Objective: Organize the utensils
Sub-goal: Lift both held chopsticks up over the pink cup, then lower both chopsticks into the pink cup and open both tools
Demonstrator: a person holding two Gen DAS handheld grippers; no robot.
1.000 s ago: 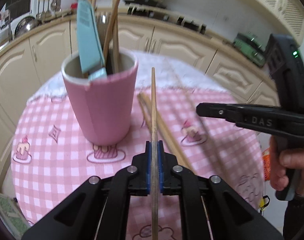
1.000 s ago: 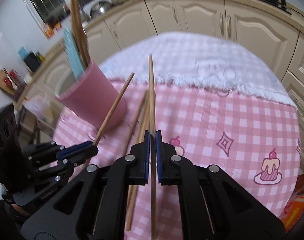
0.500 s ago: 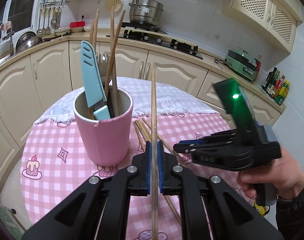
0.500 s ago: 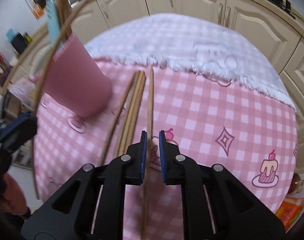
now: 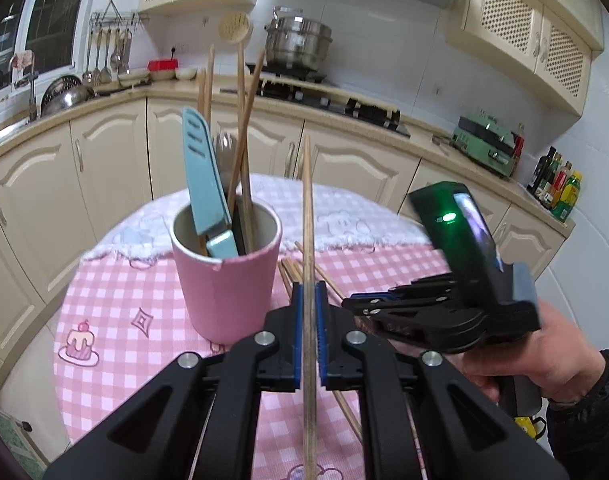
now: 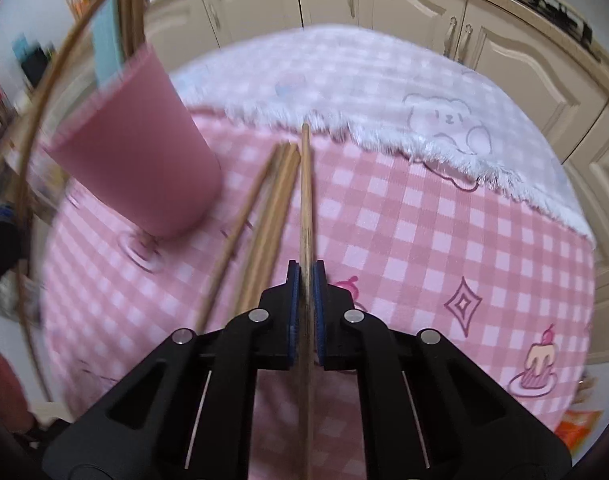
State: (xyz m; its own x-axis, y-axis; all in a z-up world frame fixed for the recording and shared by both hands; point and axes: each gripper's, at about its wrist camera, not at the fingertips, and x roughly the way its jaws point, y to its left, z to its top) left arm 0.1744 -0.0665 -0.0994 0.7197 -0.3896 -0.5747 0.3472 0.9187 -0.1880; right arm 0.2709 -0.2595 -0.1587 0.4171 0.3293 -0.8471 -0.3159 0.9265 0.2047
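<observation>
Wooden chopstick (image 5: 307, 216) is clamped in the left tool (image 5: 308, 336), raised beside the pink cup (image 5: 228, 280); another chopstick (image 6: 306, 200) has just been pinched by the right tool (image 6: 305, 316) (loose ones (image 6: 264, 216) lie on the tabletop (image 6: 424, 240)); light, stiff, slippery; best gripped mid-shaft.

Left of the jaws, a pink cup (image 5: 226, 280) holds a light-blue knife (image 5: 206, 184); beneath them, a pink-and-white checked cloth (image 6: 424, 232).

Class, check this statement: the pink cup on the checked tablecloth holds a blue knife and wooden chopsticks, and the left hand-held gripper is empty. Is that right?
Not quite. The left hand-held gripper is shut on a chopstick, as the left wrist view shows. The pink cup, blue knife and tablecloth are as stated.
</observation>
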